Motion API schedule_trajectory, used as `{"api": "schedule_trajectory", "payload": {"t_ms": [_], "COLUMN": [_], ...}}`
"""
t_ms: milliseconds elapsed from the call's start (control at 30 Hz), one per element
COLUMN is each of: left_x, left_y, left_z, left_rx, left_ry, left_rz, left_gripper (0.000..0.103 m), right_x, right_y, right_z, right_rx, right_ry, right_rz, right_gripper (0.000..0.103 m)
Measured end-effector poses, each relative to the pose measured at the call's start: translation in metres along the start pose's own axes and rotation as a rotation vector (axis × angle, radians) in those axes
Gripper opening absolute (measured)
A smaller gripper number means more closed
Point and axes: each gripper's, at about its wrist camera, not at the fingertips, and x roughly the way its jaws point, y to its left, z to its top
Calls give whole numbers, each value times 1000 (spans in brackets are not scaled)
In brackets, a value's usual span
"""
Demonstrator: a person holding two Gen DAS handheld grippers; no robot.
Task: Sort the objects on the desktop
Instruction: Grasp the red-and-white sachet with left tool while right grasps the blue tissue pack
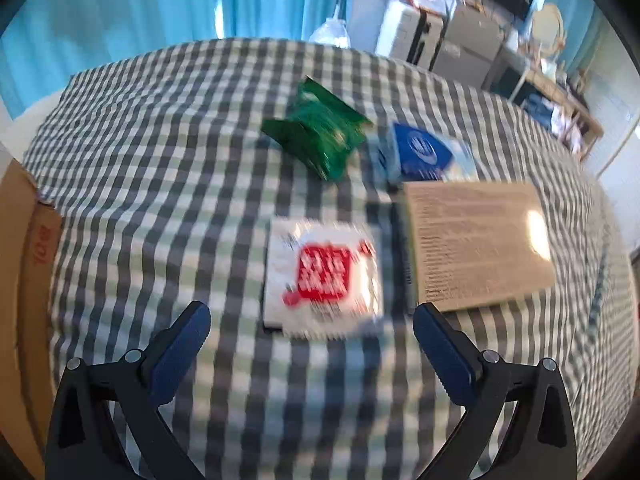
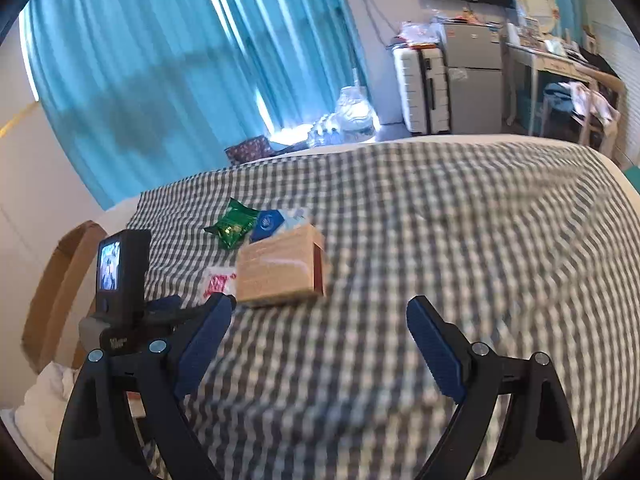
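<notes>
looks like the approach step, nothing picked up yet. four items sit grouped on the checked tabletop (image 1: 160, 168): white packet w/ red label (image 1: 324, 276) nearest the left gripper (image 1: 312, 320), tan box (image 1: 476, 244) just to its right, green snack bag (image 1: 320, 136) and blue-white pack (image 1: 424, 152) behind them, those two close together. cardboard box (image 1: 24, 264) at the tabletop's left edge, prob the sorting bin but can't confirm.

left gripper: jaws spread wide, nothing between the pads, pitched steeply down w/ the white packet right ahead of the tips. likely first target. next move needs a drop onto the packet w/ jaws straddling its edges; it's flat and thin, so the pads must get low to the cloth or they'll slip over it.

right gripper (image 2: 320, 320): also spread wide, empty, angled down more shallowly, over bare cloth. tan box (image 2: 280, 272) sits ahead, toward its left finger, not touching. frames blurred, so fine contact can't be judged.
</notes>
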Motion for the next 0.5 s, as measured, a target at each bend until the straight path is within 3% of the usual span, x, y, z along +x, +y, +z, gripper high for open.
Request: {"api": "schedule_trajectory", "payload": {"t_ms": [67,133,300,400,500], "left_x": [5,14,13,15,16], "left_y": [7,12,5,4,6], "left_z": [5,5,-8,-3,5], "left_rx": [2,22,89,66,32], "left_ry": [3,60,40,2,8], "left_rz": [17,78,69,60,34], "left_gripper": [101,93,89,76,75], "right_x": [27,51,118,158,184], "right_y": [11,20,36,43,52], "right_z": [15,27,49,54,55], "right_rx": [-30,-43,-12,3,-16], "right_ry": [9,19,69,133,171], "right_rz": [-2,-8,-16,-36,-74], "right_gripper": [90,90,90,90,90]}}
